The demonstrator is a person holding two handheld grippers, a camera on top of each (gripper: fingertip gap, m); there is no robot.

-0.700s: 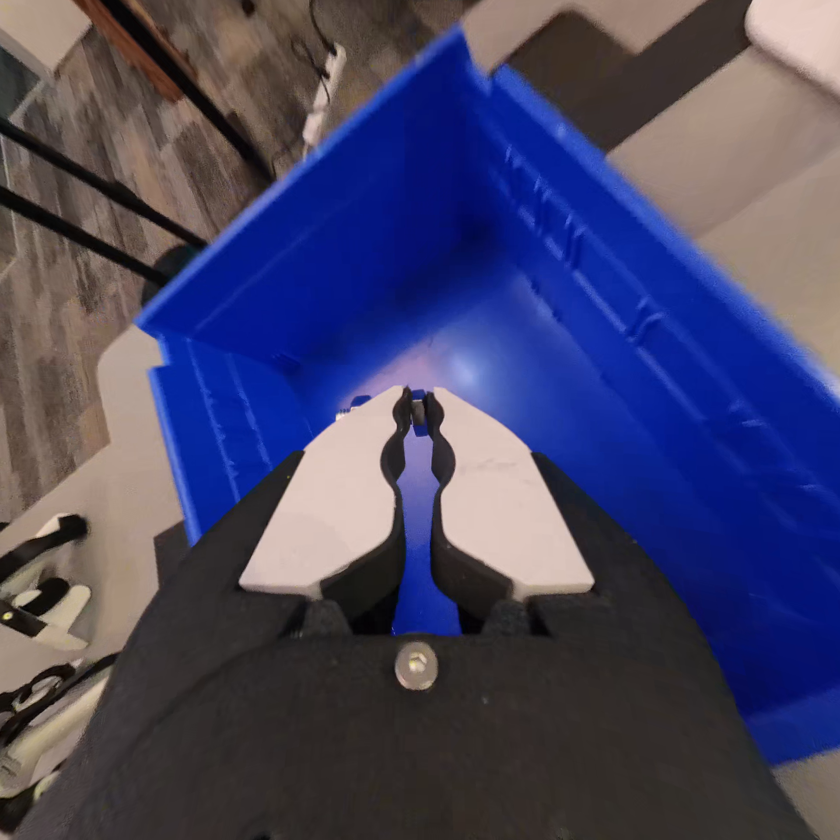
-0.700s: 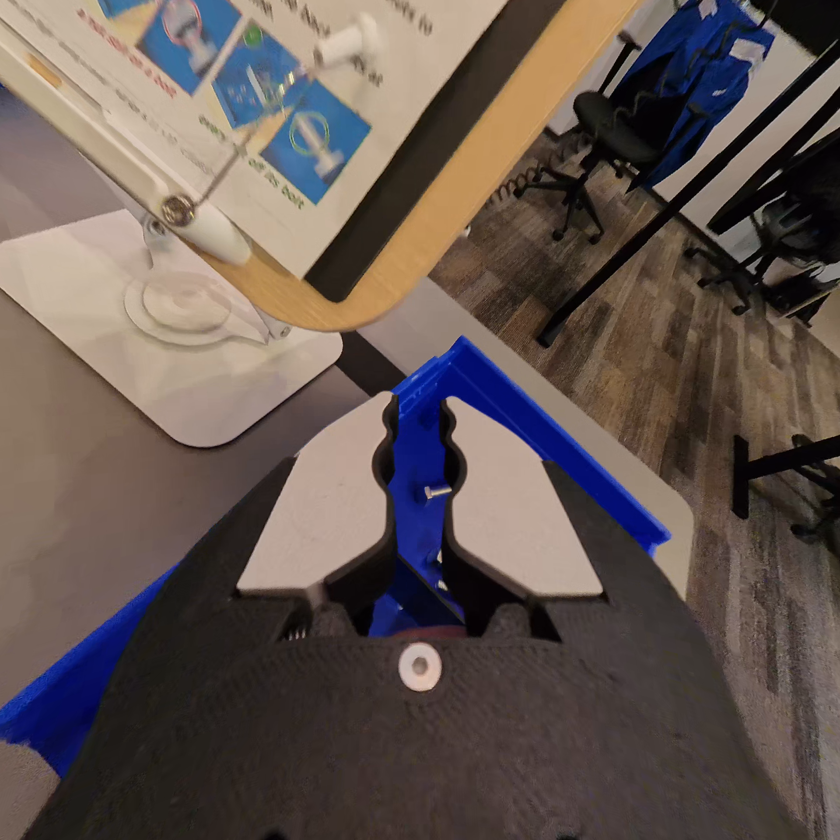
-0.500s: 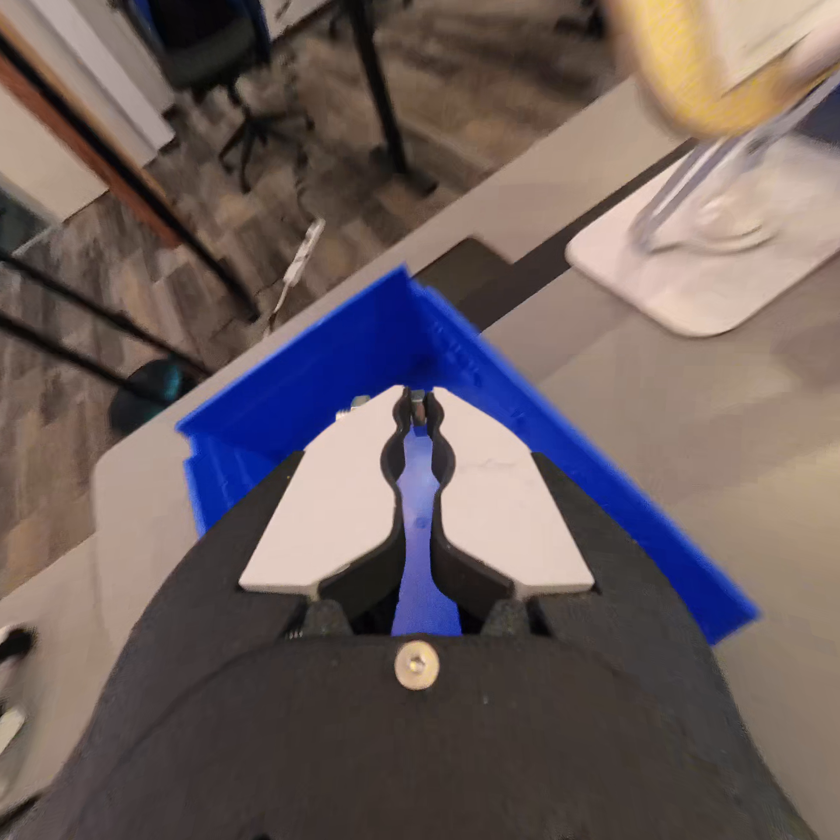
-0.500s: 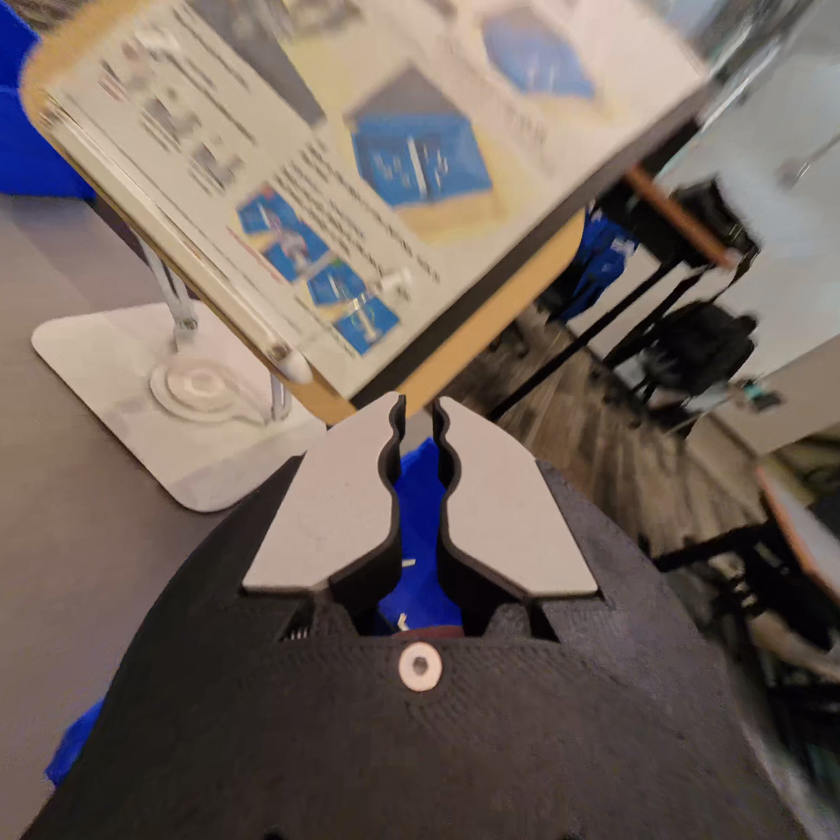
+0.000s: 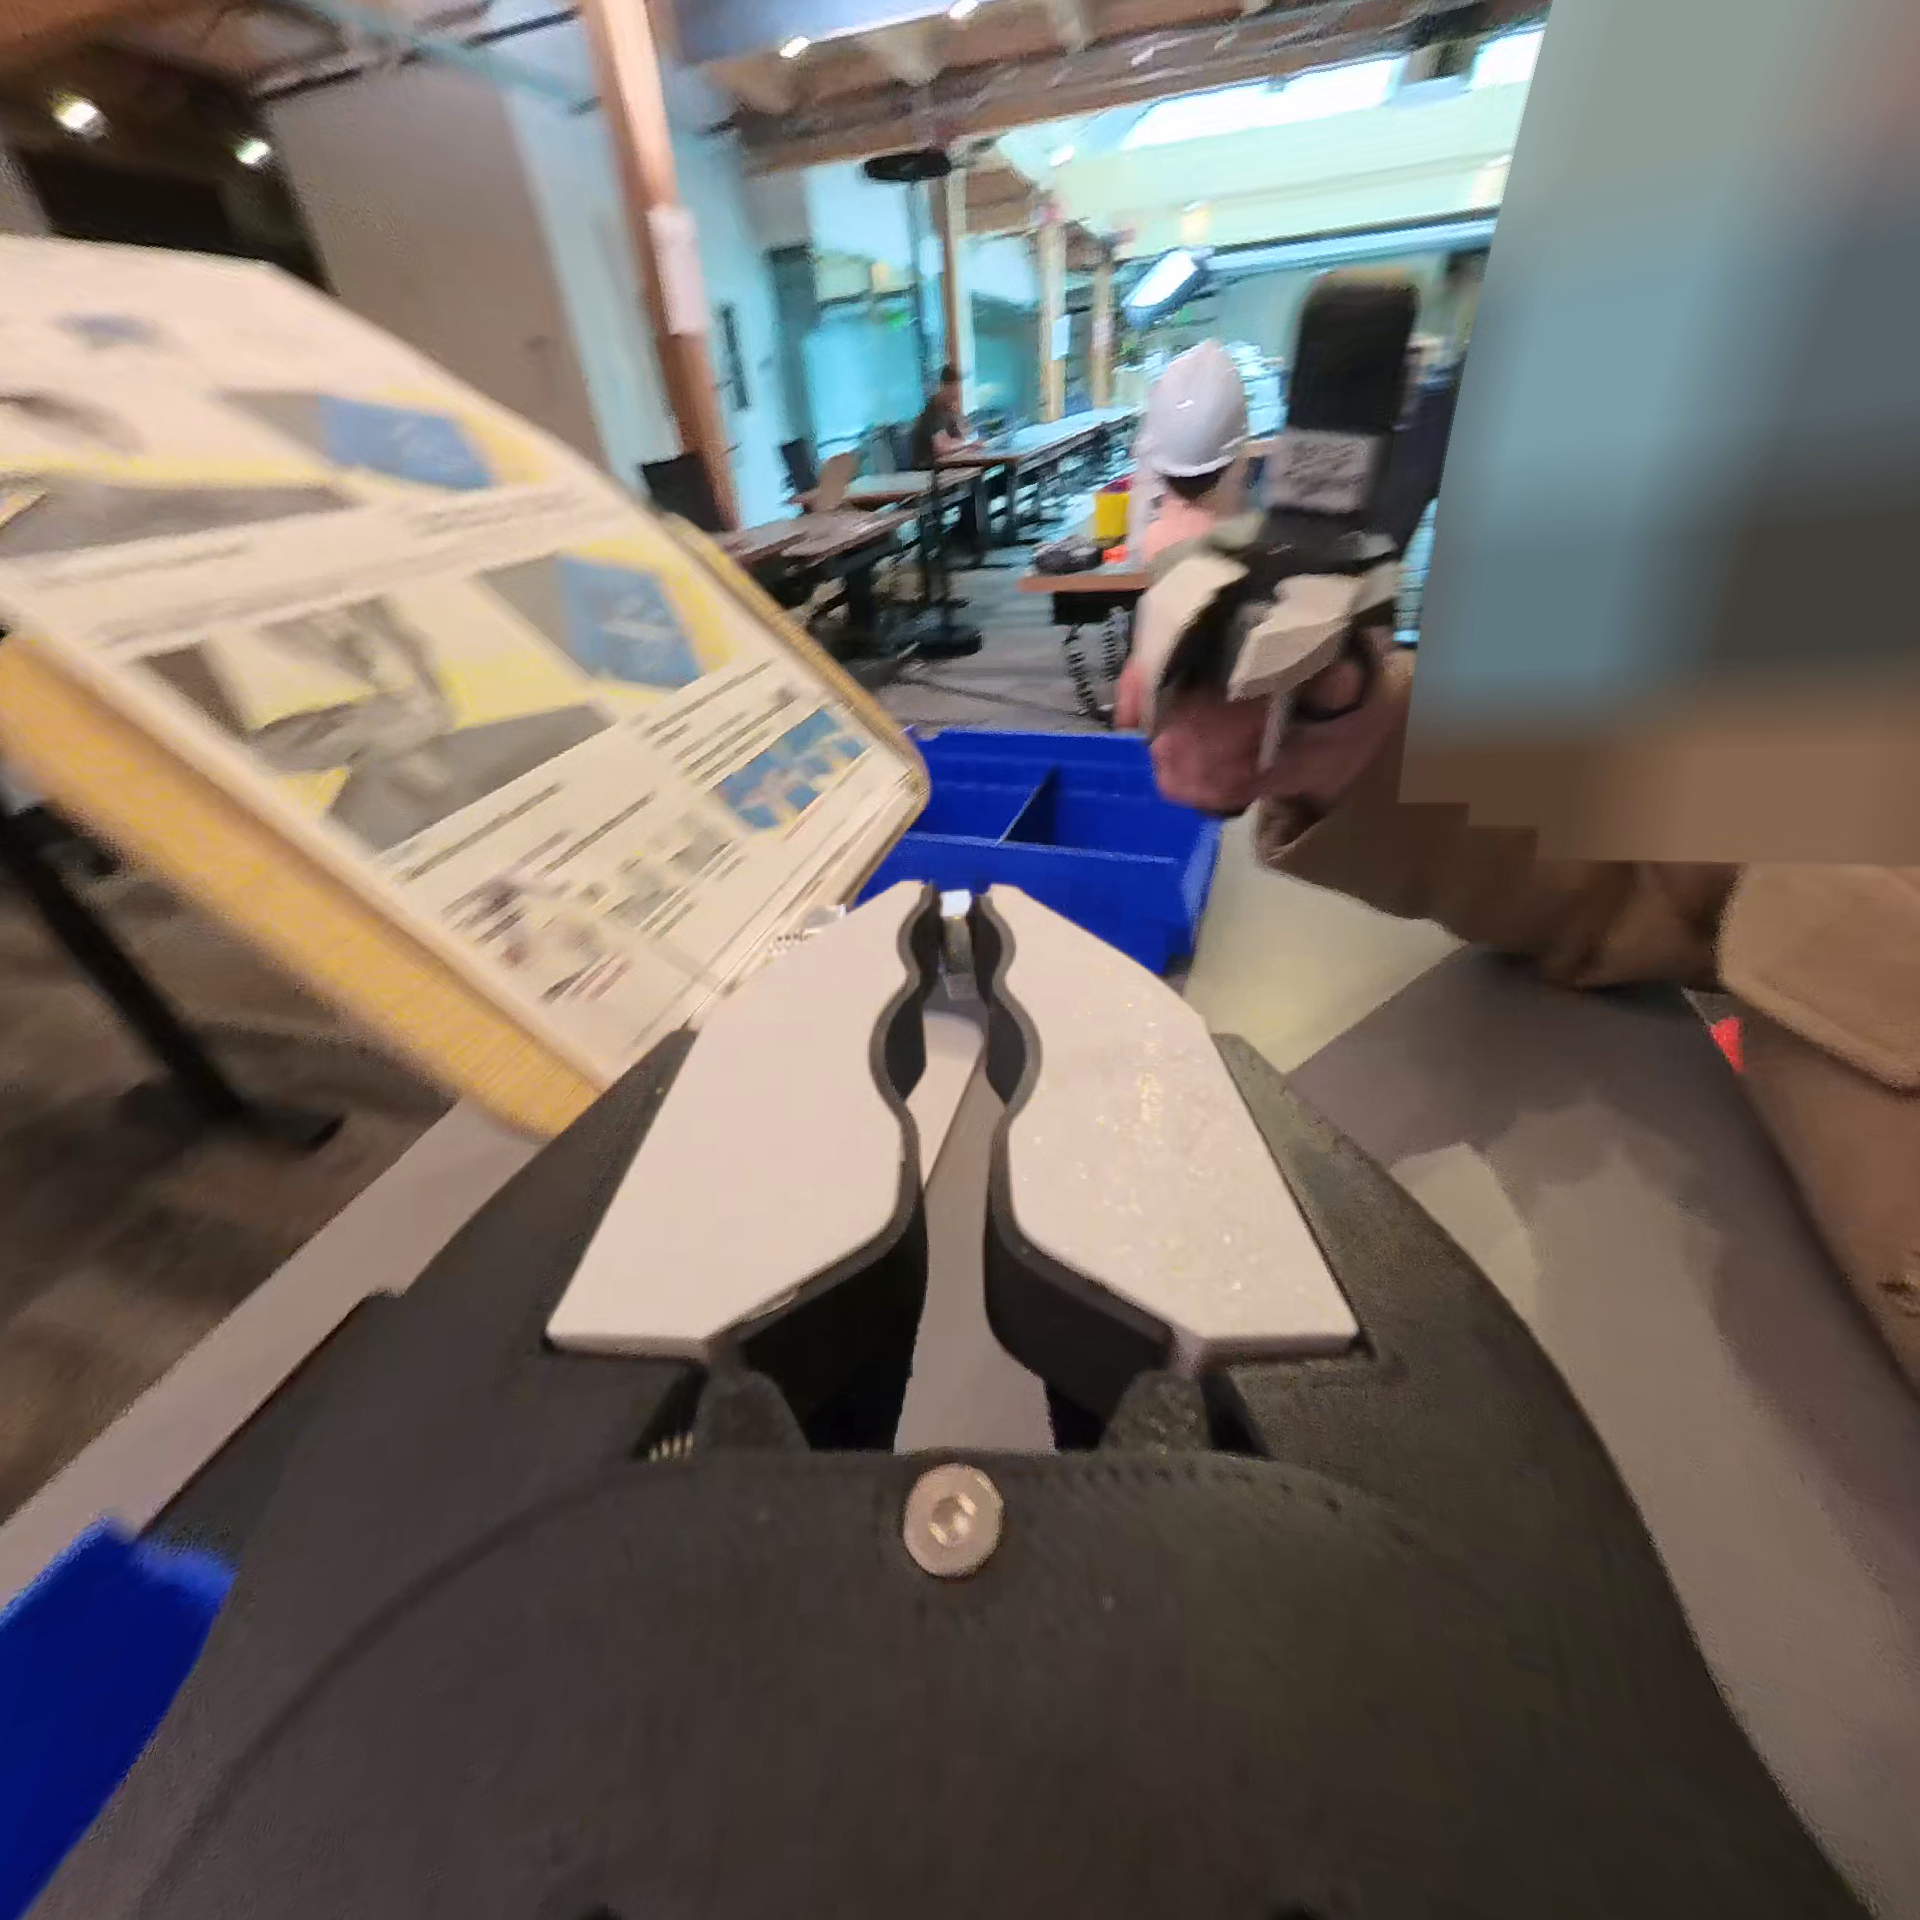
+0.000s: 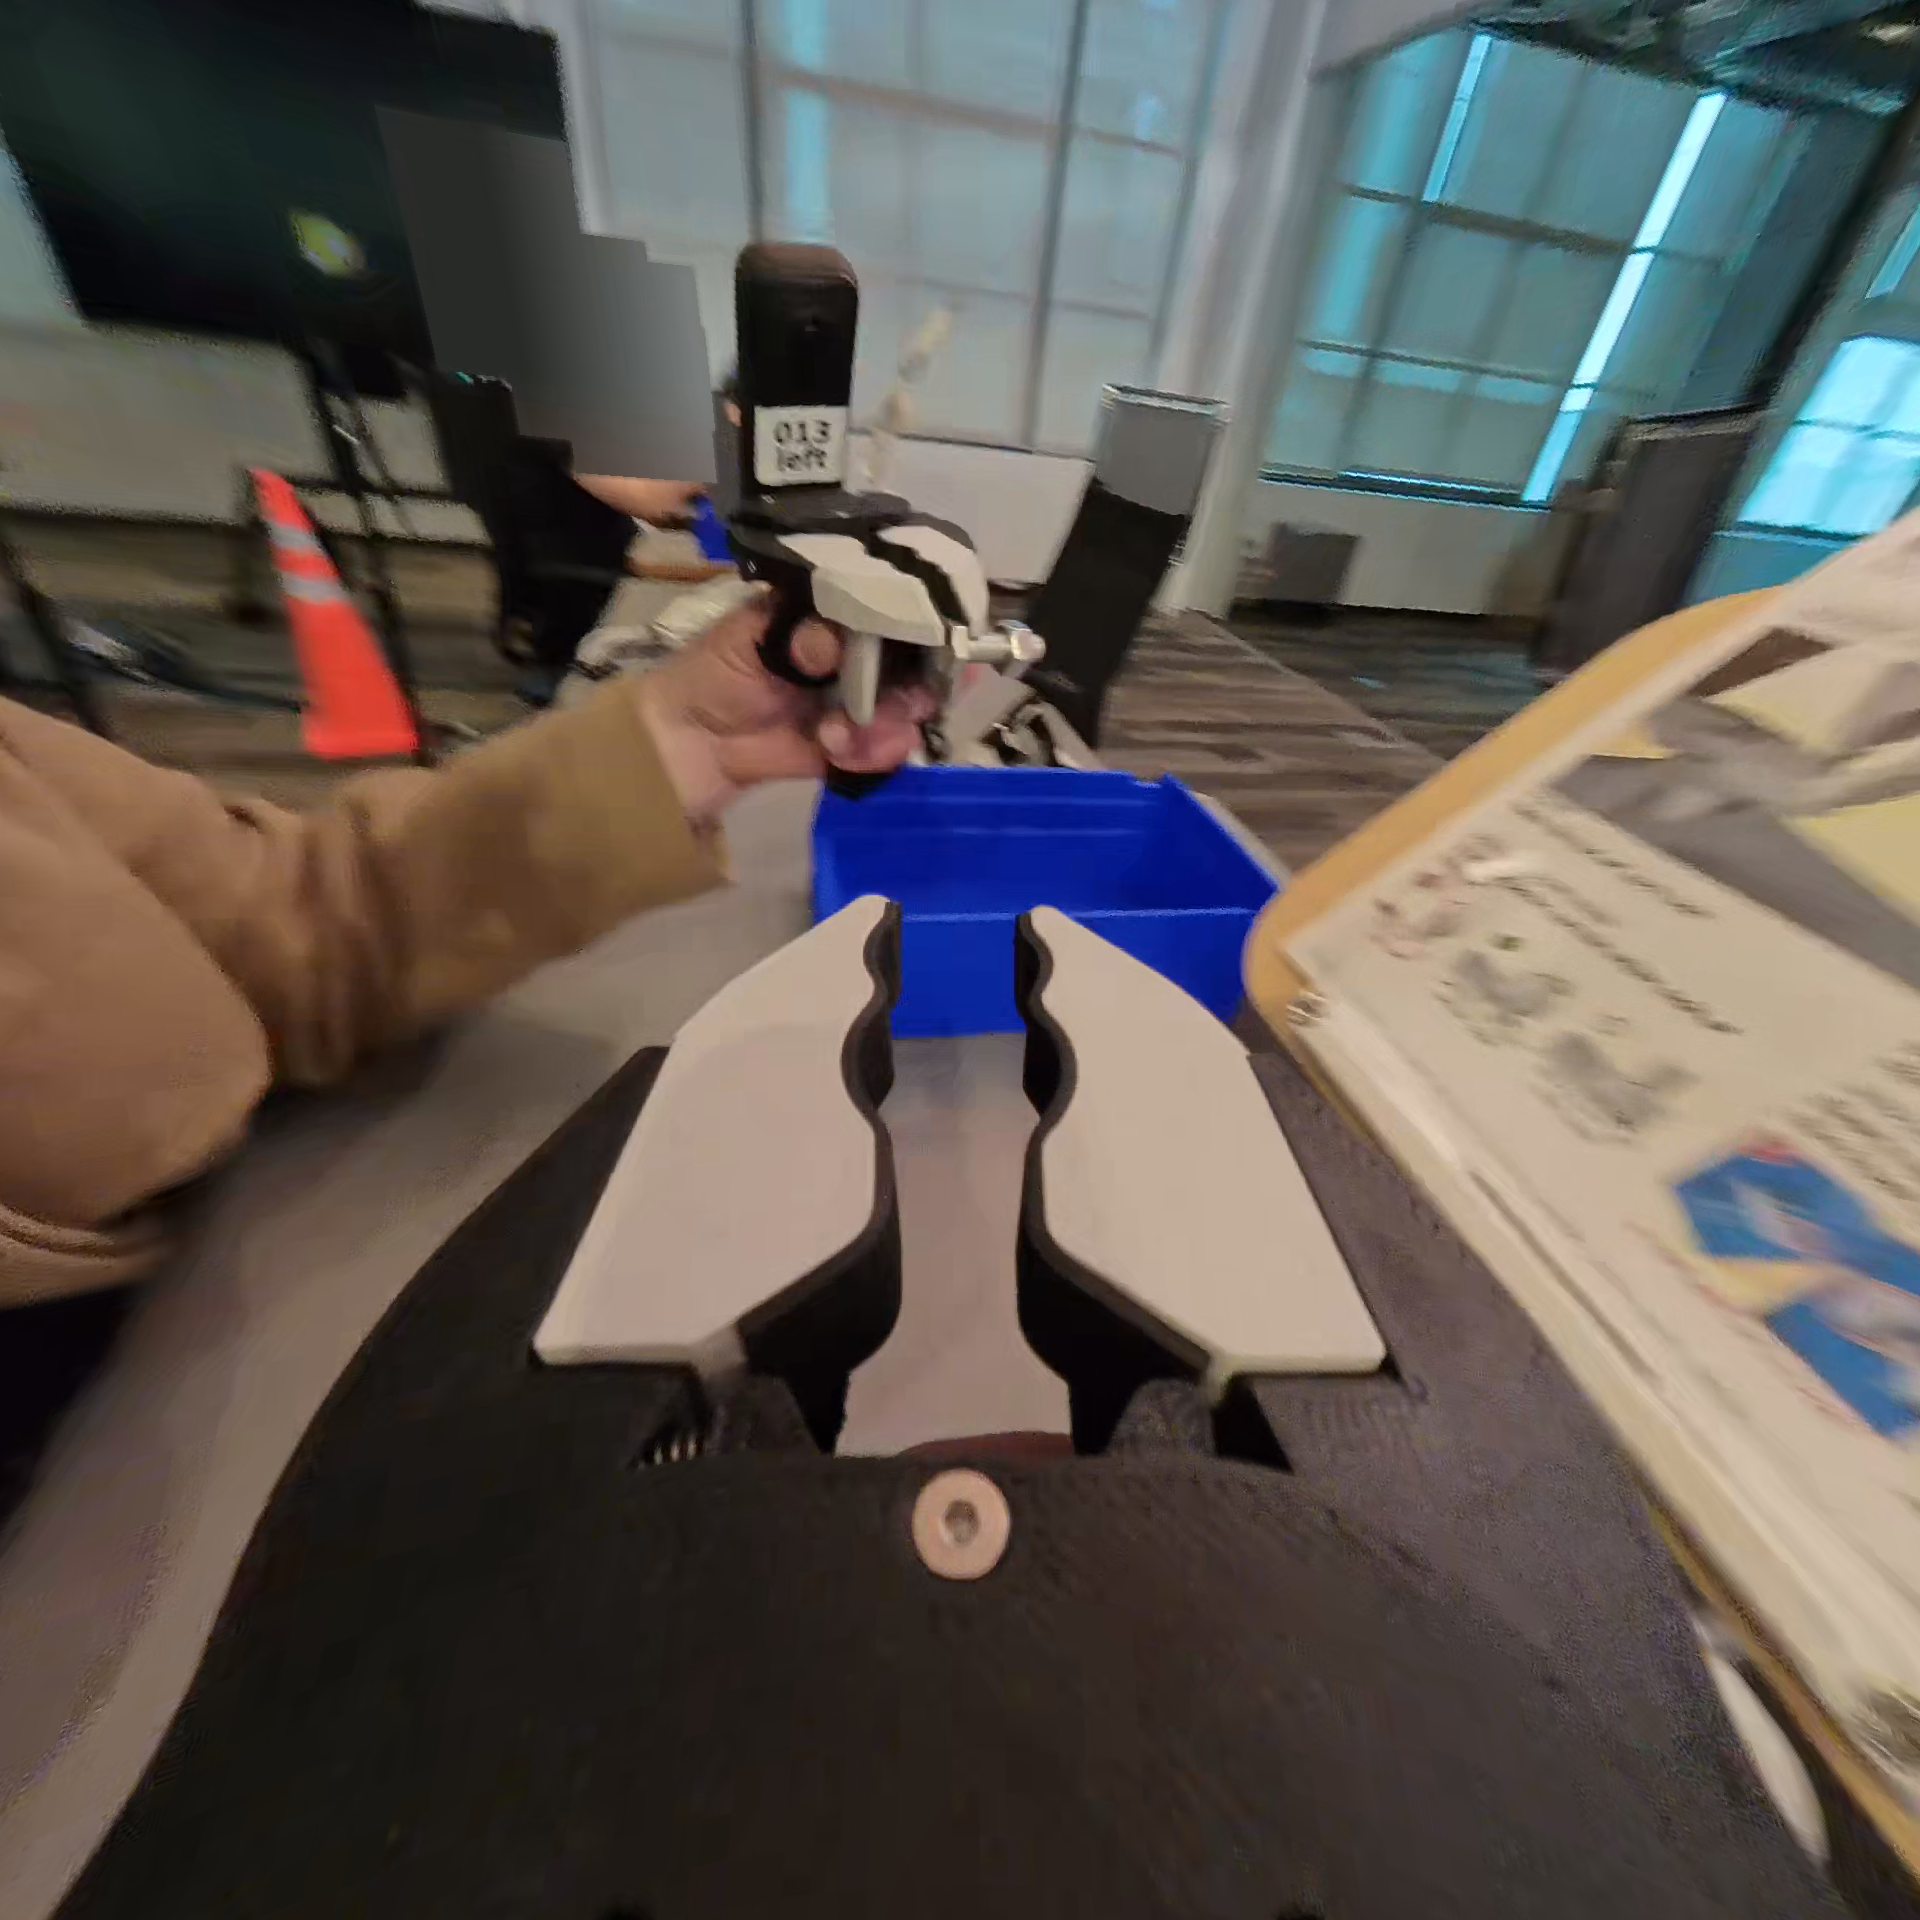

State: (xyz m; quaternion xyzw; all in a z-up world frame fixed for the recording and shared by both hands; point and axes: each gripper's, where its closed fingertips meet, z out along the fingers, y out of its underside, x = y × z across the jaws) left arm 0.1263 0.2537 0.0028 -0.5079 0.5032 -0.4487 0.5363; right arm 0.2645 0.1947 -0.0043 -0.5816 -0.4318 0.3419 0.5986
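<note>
My left gripper (image 5: 954, 914) is shut on a small silver bolt (image 5: 954, 948) pinched at its fingertips and held in the air above the grey table (image 5: 1558, 1195). In the right wrist view the left gripper (image 6: 940, 623) sits in a person's hand, with the bolt (image 6: 1000, 646) sticking out sideways above a blue bin (image 6: 1039, 883). My right gripper (image 6: 951, 925) is open and empty, pointing at that bin. It also shows in the left wrist view (image 5: 1236, 649), held up above a divided blue bin (image 5: 1049, 831).
A printed instruction sheet on a yellow-edged tilted stand (image 5: 416, 644) is close beside both grippers and also shows in the right wrist view (image 6: 1610, 1039). A tan sleeve (image 6: 312, 935) crosses the table. Another blue bin corner (image 5: 83, 1662) is at lower left. An orange cone (image 6: 332, 644) stands behind.
Both grippers have risen from the blue bins and swung round to face each other. The left keeps its grip on the bolt. The right's jaws have widened a little.
</note>
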